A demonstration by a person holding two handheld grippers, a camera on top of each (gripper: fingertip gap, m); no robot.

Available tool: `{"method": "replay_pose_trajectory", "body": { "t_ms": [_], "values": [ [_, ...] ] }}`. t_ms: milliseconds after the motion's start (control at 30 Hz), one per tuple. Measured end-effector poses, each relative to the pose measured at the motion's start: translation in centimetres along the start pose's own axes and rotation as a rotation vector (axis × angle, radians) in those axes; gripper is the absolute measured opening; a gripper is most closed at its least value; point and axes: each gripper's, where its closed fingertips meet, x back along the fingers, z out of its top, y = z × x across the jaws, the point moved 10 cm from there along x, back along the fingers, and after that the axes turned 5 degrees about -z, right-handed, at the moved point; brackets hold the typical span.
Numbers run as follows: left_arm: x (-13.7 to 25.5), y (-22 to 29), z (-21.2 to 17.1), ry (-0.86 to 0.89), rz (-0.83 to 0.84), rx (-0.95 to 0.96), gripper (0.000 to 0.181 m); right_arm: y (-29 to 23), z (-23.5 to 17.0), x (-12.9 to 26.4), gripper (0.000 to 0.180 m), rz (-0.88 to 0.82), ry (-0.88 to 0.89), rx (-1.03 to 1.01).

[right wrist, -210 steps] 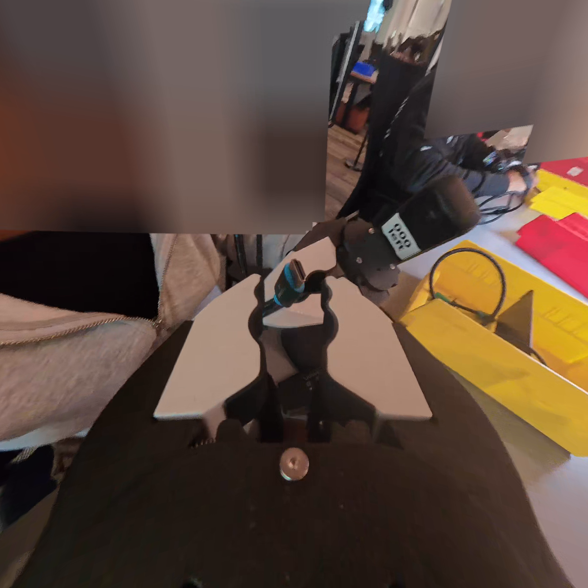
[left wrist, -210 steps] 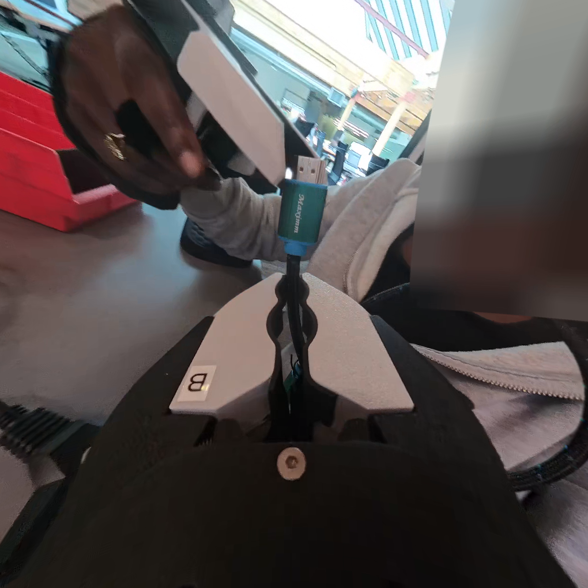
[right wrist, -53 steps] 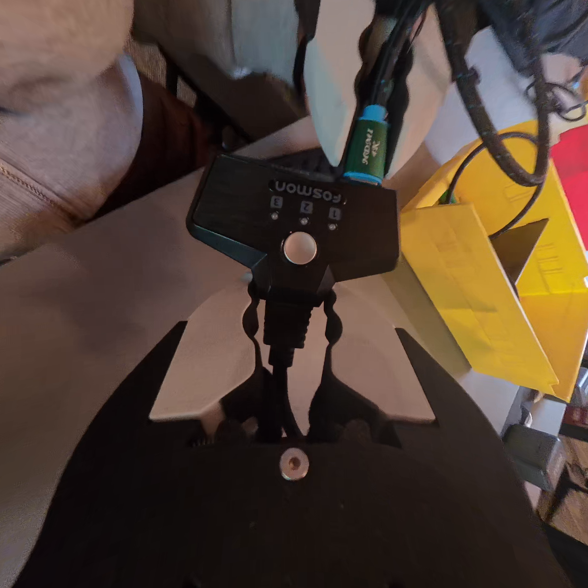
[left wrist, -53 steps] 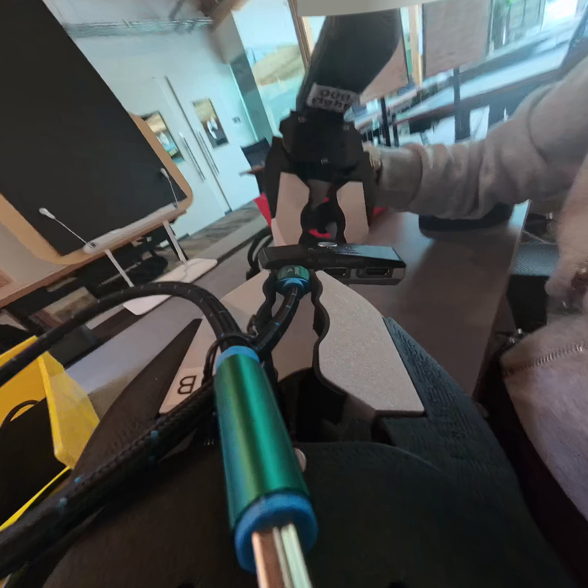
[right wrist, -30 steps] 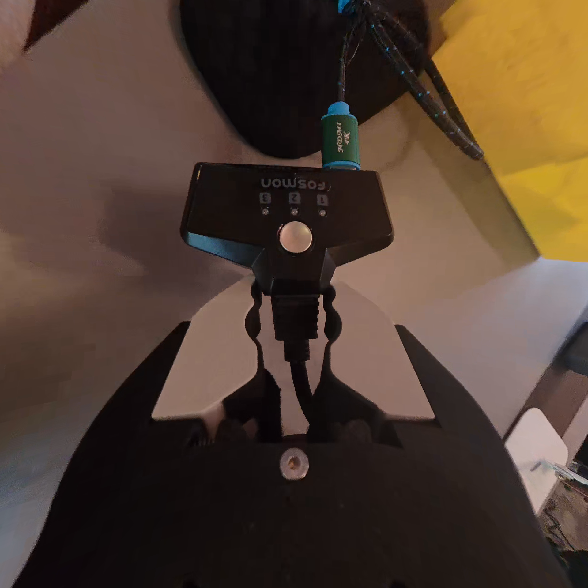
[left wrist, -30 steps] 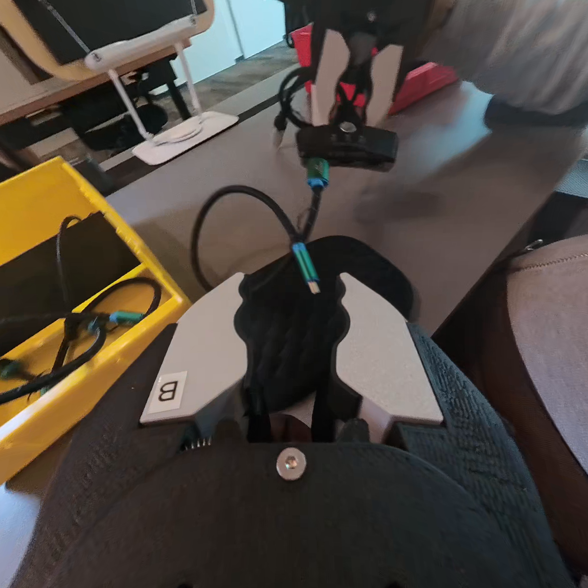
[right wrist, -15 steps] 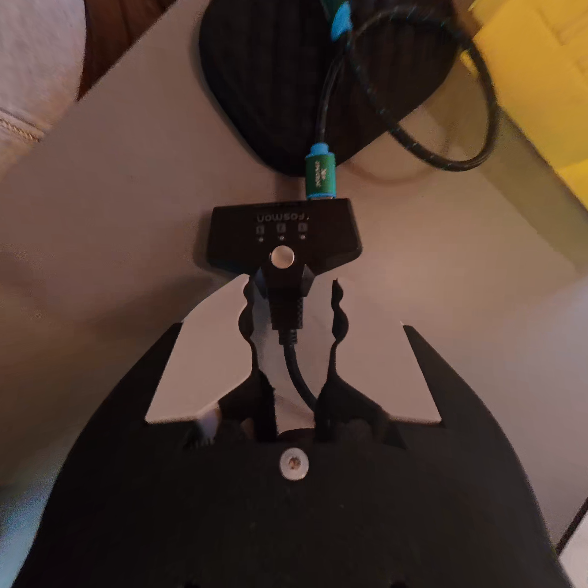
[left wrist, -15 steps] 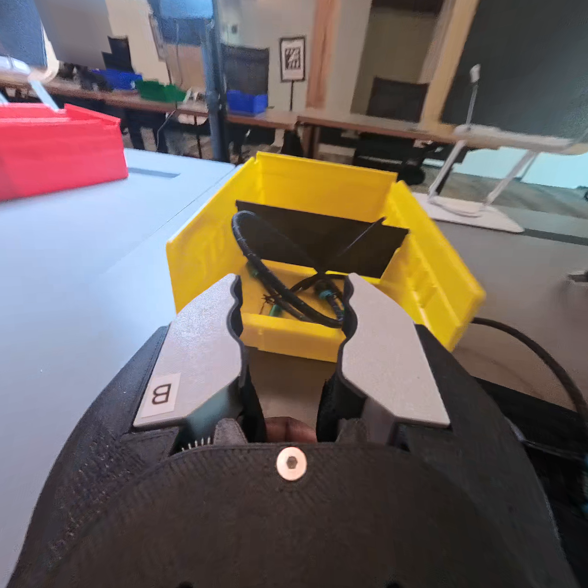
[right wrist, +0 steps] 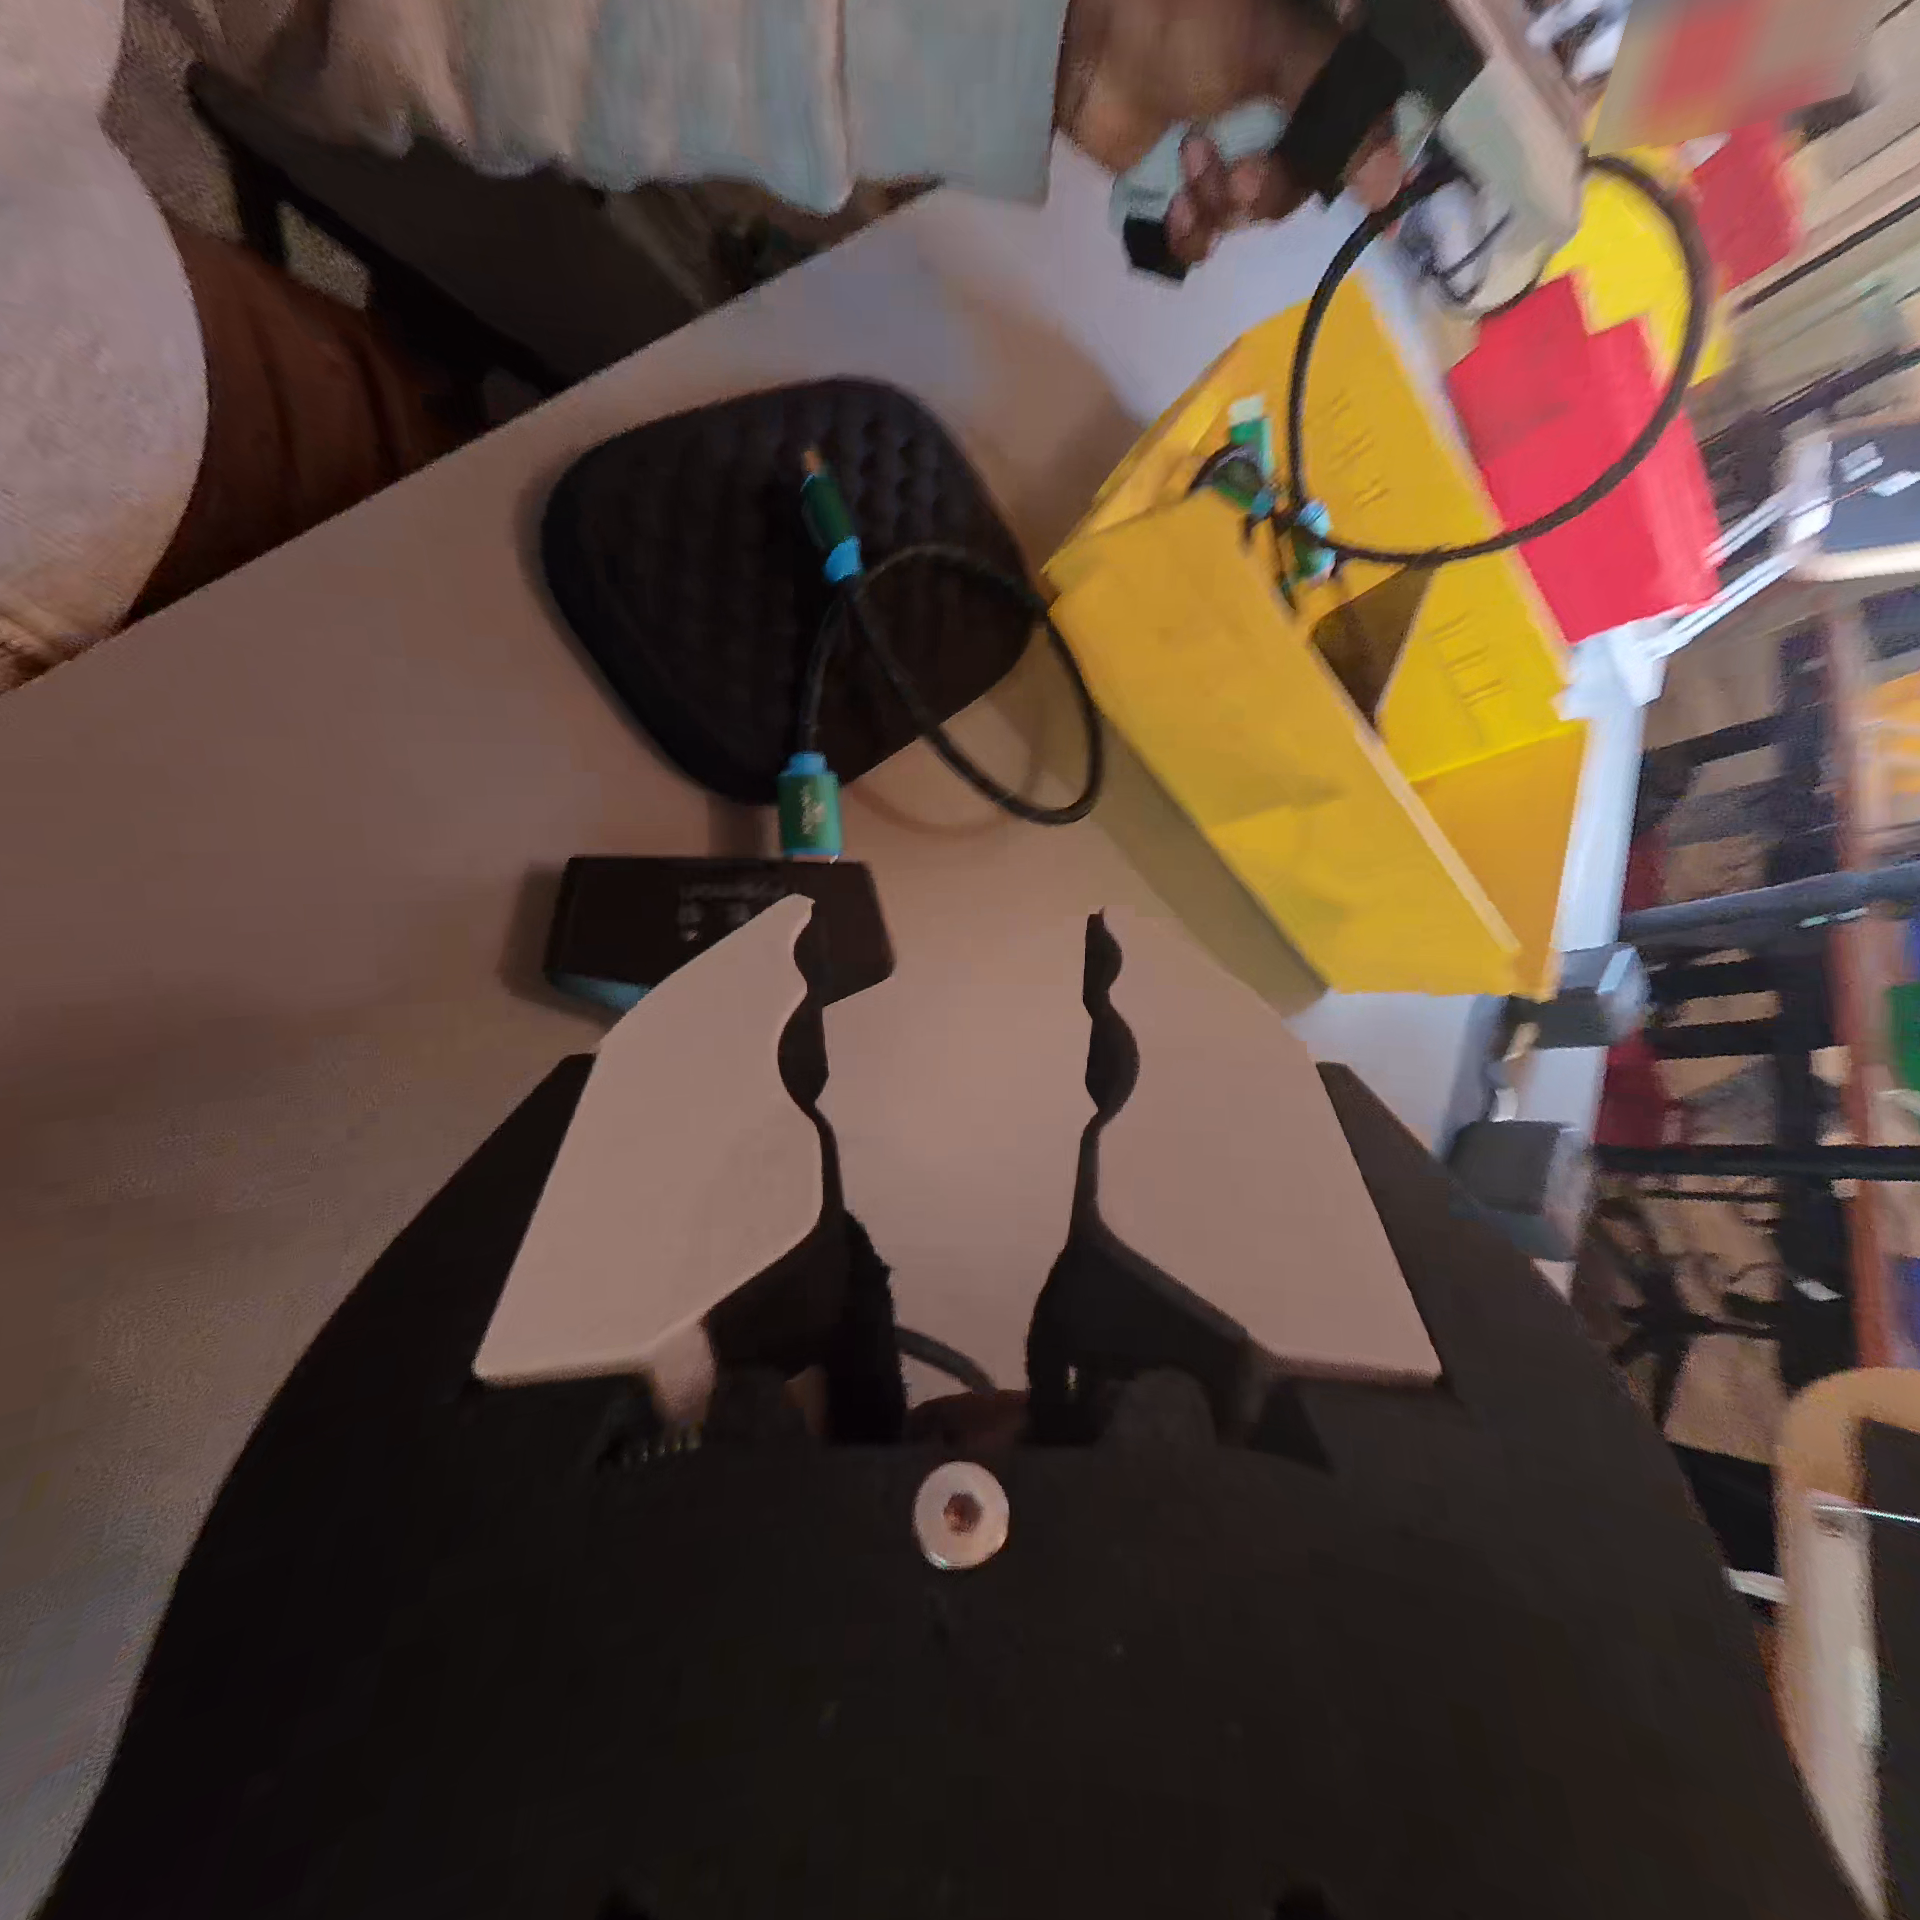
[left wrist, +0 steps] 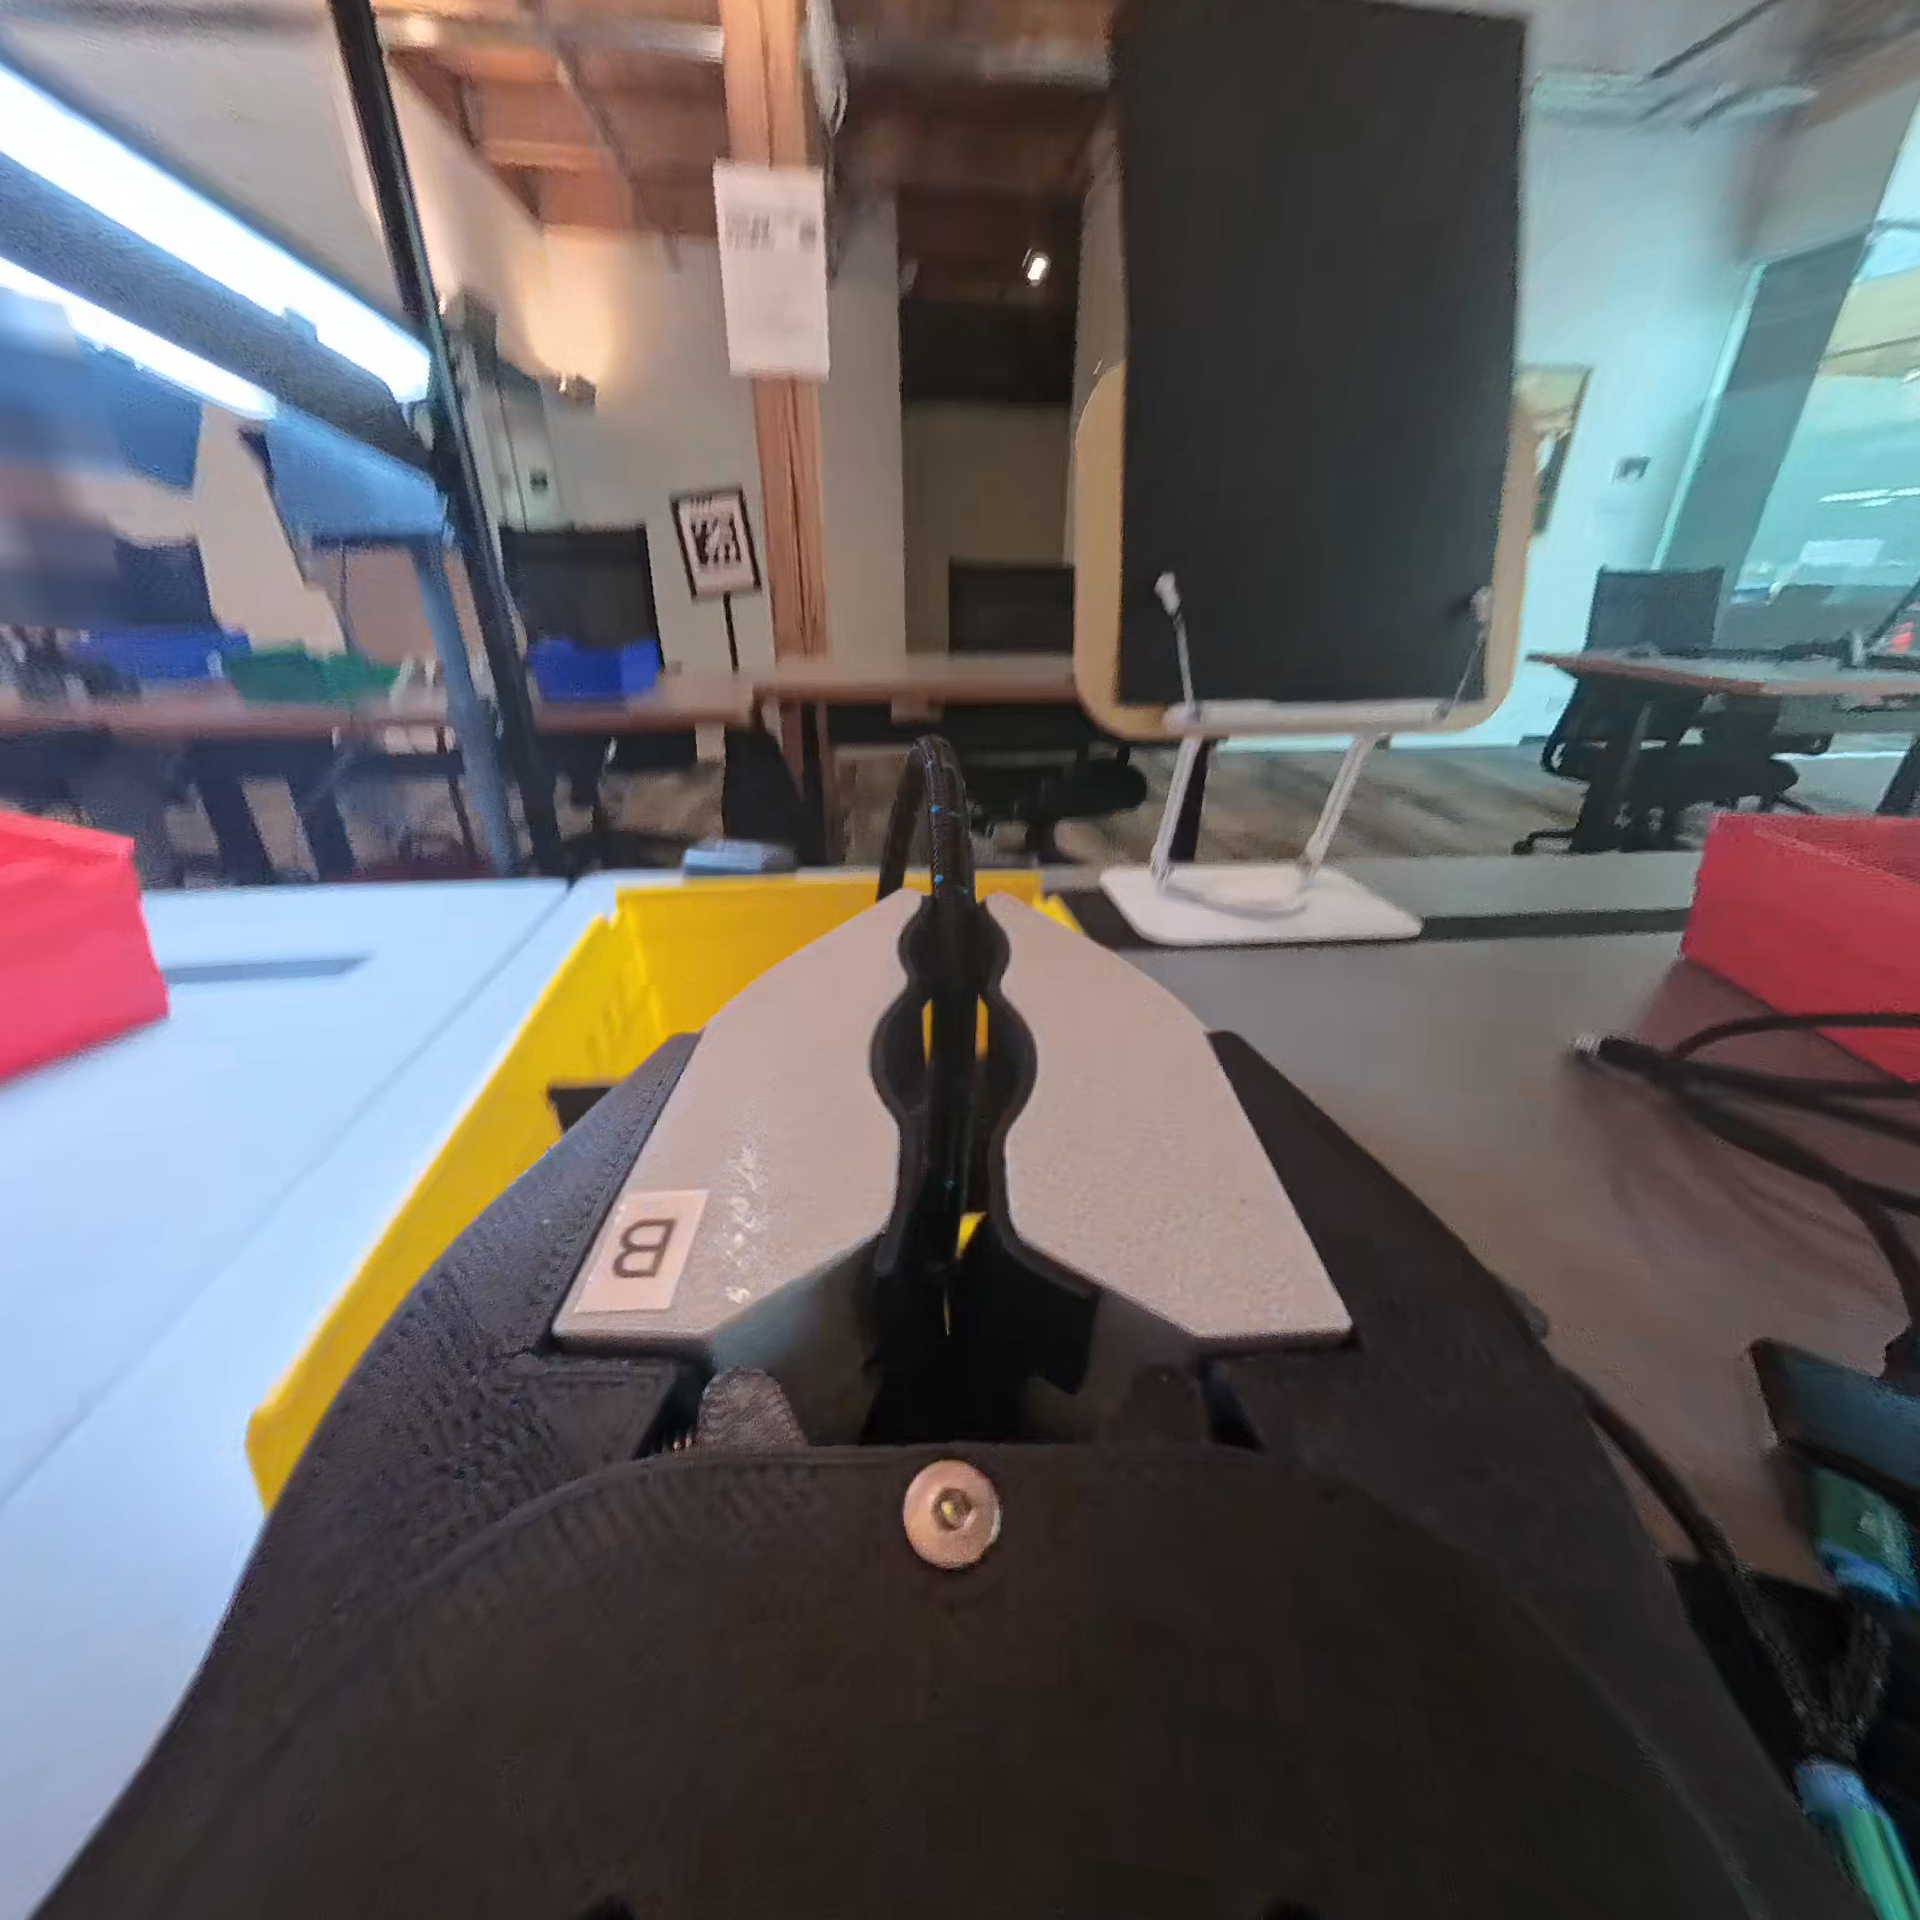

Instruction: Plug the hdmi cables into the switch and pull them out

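Observation:
My left gripper (left wrist: 951, 904) is shut on a black braided HDMI cable (left wrist: 940, 1039) and holds it above the yellow bin (left wrist: 582, 1039). In the right wrist view that cable hangs as a loop (right wrist: 1455, 551) over the bin (right wrist: 1247, 748), with green plugs dangling. My right gripper (right wrist: 951, 914) is open and empty just above the table. The black switch (right wrist: 665, 914) lies flat in front of it, partly behind the left finger. A green HDMI plug (right wrist: 810, 810) sits in one of its ports. That cable's other plug (right wrist: 826, 509) lies on a black pad (right wrist: 727, 623).
Red bins stand at the left (left wrist: 62, 956) and right (left wrist: 1808, 925) of the table. Black cables (left wrist: 1766, 1081) trail across the dark tabletop on the right. A black board on a white stand (left wrist: 1257, 894) is behind the table. A person's hand (right wrist: 1195, 177) shows blurred at the top.
My left gripper has shut on a cable from the yellow bin and lifted it. My right gripper has opened wider and drawn back, leaving the switch on the table.

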Motion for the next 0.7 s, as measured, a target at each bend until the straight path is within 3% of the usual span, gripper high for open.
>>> {"method": "replay_pose_trajectory", "body": {
  "t_ms": [200, 367, 533, 700],
  "values": [
    [-0.2, 2.1, 4.9, 0.2, -0.072, -0.144, 0.005, 0.8, 2.2, 2.6, 0.043, -0.201, 0.207, -0.001],
    [-0.5, 3.4, 7.5, 0.315, -0.165, -0.19, 0.006, 1.7, 2.4, 3.1, 0.041, -0.332, 0.273, -0.075],
    [1.1, 6.5, 9.3, 0.586, -0.455, -0.082, 0.006, 2.4, 1.8, 1.1, 0.039, -0.344, 0.38, -0.289],
    [2.3, 10.2, 9.4, 0.685, -0.772, 0.112, 0.005, 1.6, 0.9, -0.8, 0.045, -0.317, 0.364, -0.231]
  ]
}}
